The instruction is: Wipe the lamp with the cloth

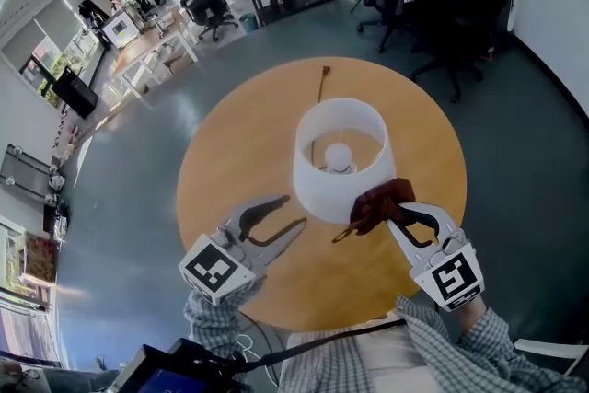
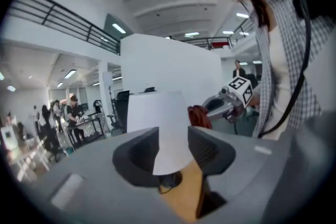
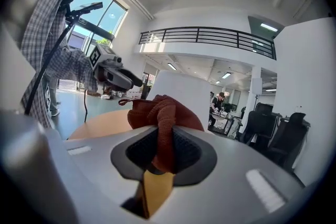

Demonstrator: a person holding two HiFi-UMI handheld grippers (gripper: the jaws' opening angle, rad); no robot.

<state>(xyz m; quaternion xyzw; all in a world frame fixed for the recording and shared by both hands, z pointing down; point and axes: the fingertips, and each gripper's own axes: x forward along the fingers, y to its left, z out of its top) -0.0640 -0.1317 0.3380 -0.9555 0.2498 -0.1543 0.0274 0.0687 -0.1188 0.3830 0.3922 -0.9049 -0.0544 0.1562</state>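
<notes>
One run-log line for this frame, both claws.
right claw: shut on cloth, cloth at lamp | left claw: open, empty, clear of lamp | lamp: upright on table

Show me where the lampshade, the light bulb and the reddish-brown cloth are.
lampshade point(image 1: 317, 189): head view, on its white outer wall, near side.
light bulb point(image 1: 340, 157): head view, on the bulb's rounded top inside the shade.
reddish-brown cloth point(image 3: 160, 113): right gripper view, on the bunched fold.

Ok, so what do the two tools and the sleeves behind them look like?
Both the left tool and right tool are light grey with dark-padded tapering jaws, each bearing a white cube with black square markers. Sleeves are grey-and-white checked.
</notes>
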